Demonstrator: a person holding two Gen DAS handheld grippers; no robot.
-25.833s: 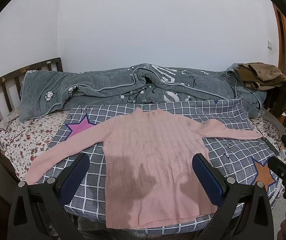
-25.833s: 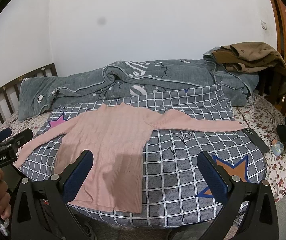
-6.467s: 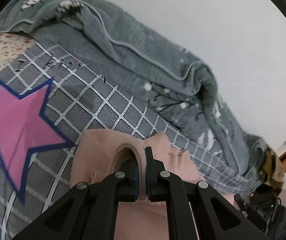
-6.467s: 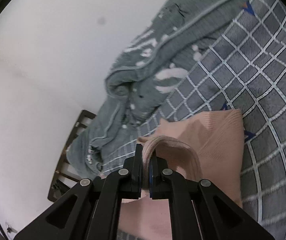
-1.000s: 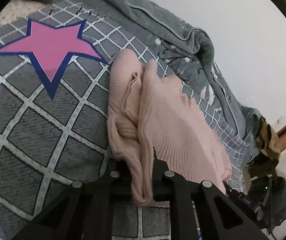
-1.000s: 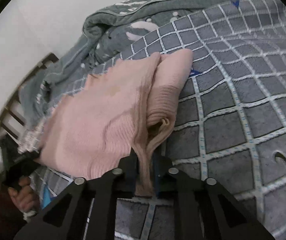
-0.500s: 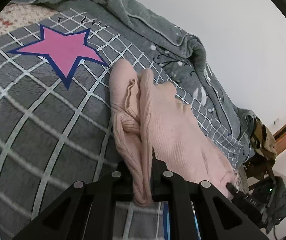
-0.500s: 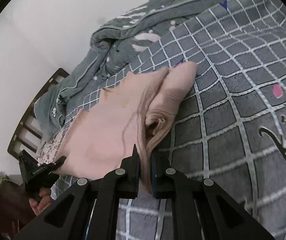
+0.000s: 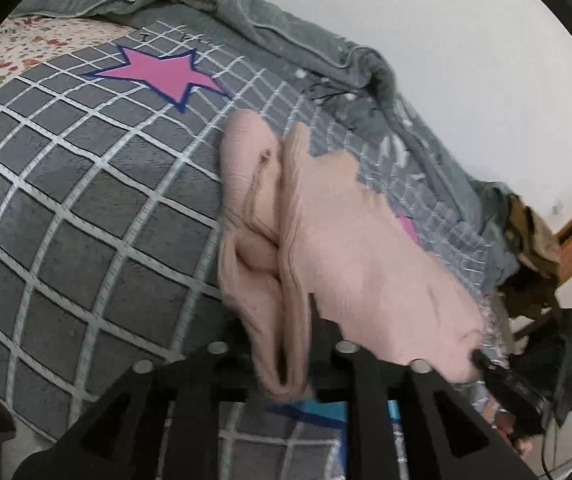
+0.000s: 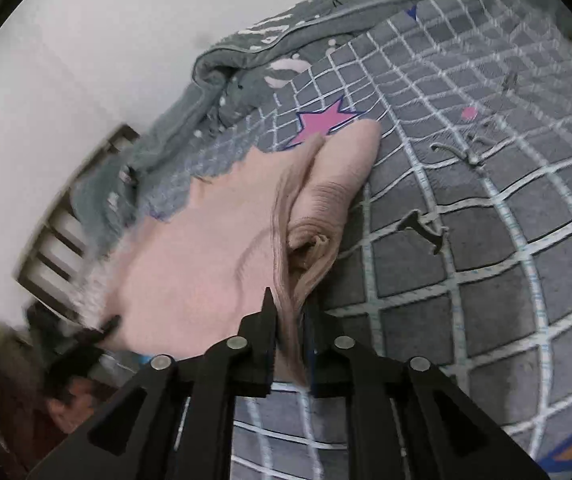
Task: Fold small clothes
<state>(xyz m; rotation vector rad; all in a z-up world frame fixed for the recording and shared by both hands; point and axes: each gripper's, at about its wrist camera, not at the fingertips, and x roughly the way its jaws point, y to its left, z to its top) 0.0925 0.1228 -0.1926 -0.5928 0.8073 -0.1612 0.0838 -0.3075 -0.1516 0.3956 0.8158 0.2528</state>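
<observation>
A pink knit sweater [image 9: 346, 240] lies folded into a long band on the grey checked blanket [image 9: 85, 200]. My left gripper [image 9: 281, 332] holds one near end of the band; its jaws are opening and the thick fold sits loosely between them. In the right wrist view the sweater [image 10: 205, 272] runs off to the left. My right gripper [image 10: 290, 312] is at the other near end. Its jaws are opening too, but the fold still looks pinched narrow between the pads. Each view shows the other gripper at the sweater's far corner.
A rolled grey quilt [image 9: 286, 40] lies along the wall behind the blanket. Brown clothes [image 9: 534, 232] are piled by a wooden door frame. Wooden bed rails [image 10: 57, 248] stand at the far end. A pink star [image 9: 157, 72] marks the blanket beyond the sweater.
Both grippers have pulled back toward the near edge of the bed, dragging the folded sweater along. Their jaws, tight on the fold before, now stand wider, the left one more so.
</observation>
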